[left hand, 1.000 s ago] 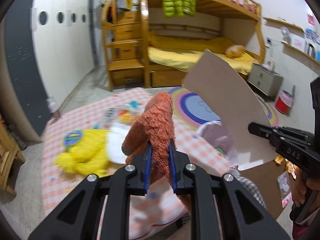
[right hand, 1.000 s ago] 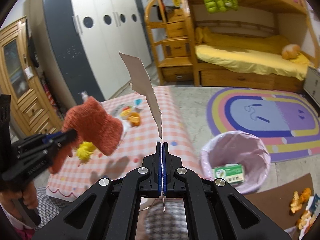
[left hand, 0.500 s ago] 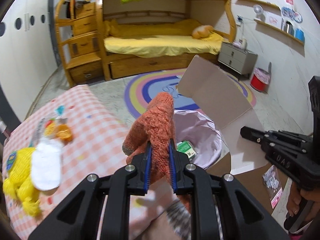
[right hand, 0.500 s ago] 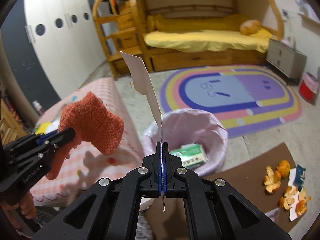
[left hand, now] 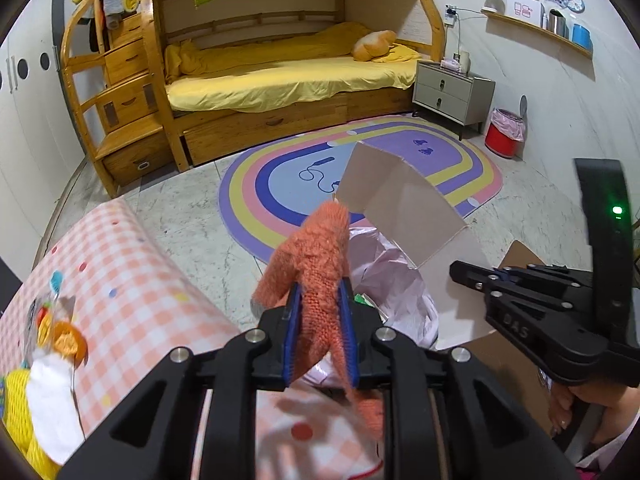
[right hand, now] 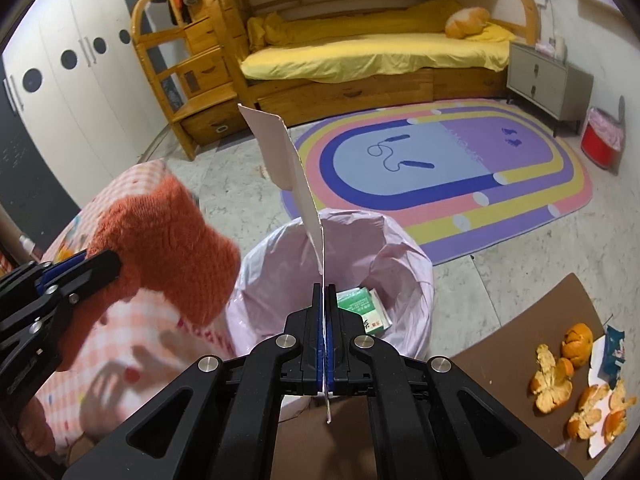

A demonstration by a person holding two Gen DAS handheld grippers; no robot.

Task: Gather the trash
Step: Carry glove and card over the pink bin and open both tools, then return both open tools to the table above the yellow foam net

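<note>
Both jaws clamped: left gripper (left hand: pixel 320 332), easing open, holds the sock (left hand: pixel 316 264) beside the bin (right hand: pixel 400 248); right gripper (right hand: pixel 325 320) pinches cardboard (right hand: pixel 288 168) above it. Sock could miss.

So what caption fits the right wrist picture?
Right gripper pinching thin white cardboard sheet above pink-lined trash bin.

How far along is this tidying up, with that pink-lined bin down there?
Partly done. A green carton already lies in the bin. In hand: the left gripper, jaws just loosening, carries an orange knitted cloth; the right gripper pinches cardboard. Orange peels still wait.
</note>
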